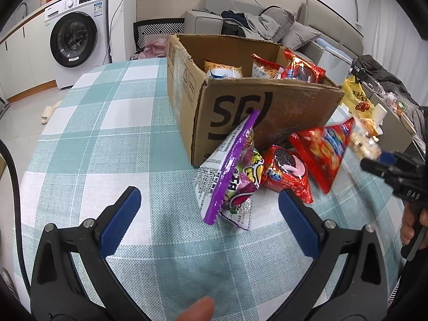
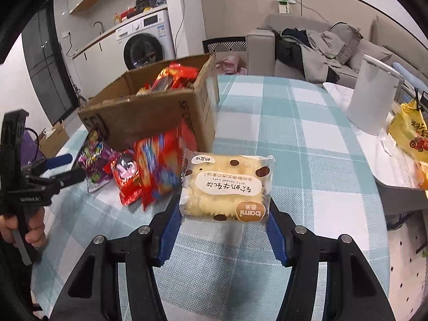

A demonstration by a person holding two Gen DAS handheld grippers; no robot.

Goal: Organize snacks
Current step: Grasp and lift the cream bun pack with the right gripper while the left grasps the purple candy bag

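At lower centre, the left gripper (image 1: 210, 219) stands wide open over the checked desk (image 1: 107, 139). Just beyond it a purple packet (image 1: 235, 176) and red packets (image 1: 286, 172) lean against the cardboard box (image 1: 240, 107). The right gripper (image 1: 366, 149) enters at right, gripping a blurred packet.

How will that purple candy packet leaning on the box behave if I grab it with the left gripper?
Probably floppy: the purple candy packet is thin film, propped on edge against the cardboard box. It looks light, so a nudge would likely tip it flat. Its glossy surface may slip between the open left gripper, so pinching the sealed edge seems safer.
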